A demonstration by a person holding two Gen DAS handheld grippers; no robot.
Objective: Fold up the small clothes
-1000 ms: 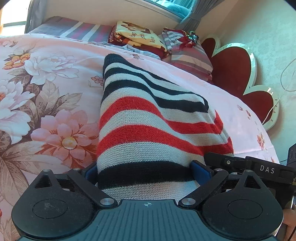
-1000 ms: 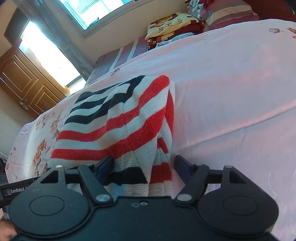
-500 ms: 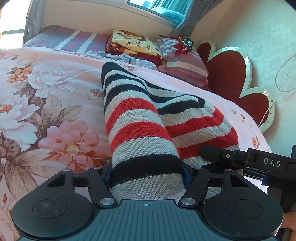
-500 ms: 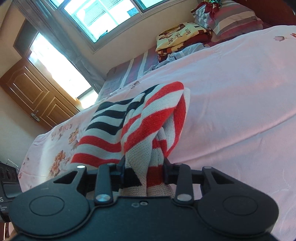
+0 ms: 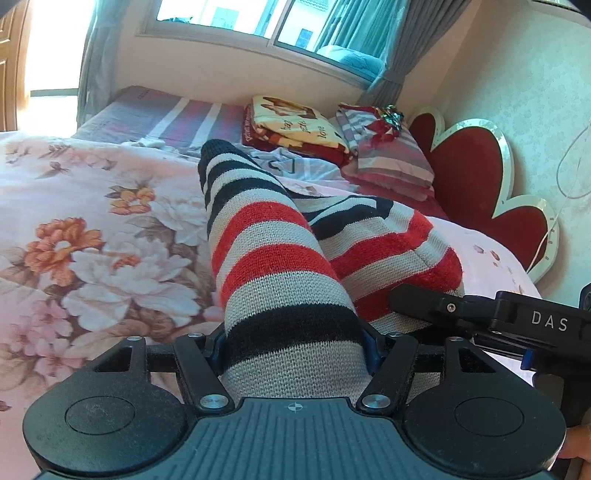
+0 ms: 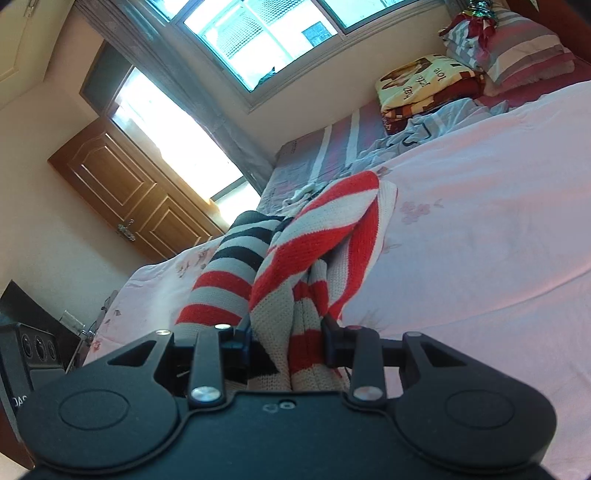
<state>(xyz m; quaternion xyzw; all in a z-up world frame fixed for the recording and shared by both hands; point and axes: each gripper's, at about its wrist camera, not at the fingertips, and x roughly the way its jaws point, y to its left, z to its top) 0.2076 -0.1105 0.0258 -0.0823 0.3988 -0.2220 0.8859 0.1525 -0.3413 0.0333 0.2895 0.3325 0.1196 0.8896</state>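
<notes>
Striped knit garment (image 5: pixel 280 266), in red, grey-white and black bands, lay partly lifted over the pink floral bedspread (image 5: pixel 92 236). We held it with both tools at its near edge. Our left gripper (image 5: pixel 295 350) was clamped on a thick roll of the knit, its blue-padded fingers (image 5: pixel 216 349) pressing the black and grey bands from either side. Our right gripper (image 6: pixel 288 341) was closed on a narrower bunch of red and white fabric; the cloth gathered into folds between its jaws. Over the preceding second both sets of jaws had been closing, then settled on the fabric.

In the left wrist view, the right gripper's body (image 5: pixel 498 314), marked "DAS", reached in from the right and touched the garment's red-edged side. The far end of the garment rested on the bedspread, its black-striped tip pointing toward the head of the bed. Beyond it lay a folded blanket with printed lettering (image 5: pixel 291 125), a striped pillow (image 5: pixel 384 151) and a red heart-shaped headboard (image 5: pixel 476 177). A window (image 6: pixel 266 33) and a brown wooden door (image 6: pixel 122 192) appeared in the right wrist view.
</notes>
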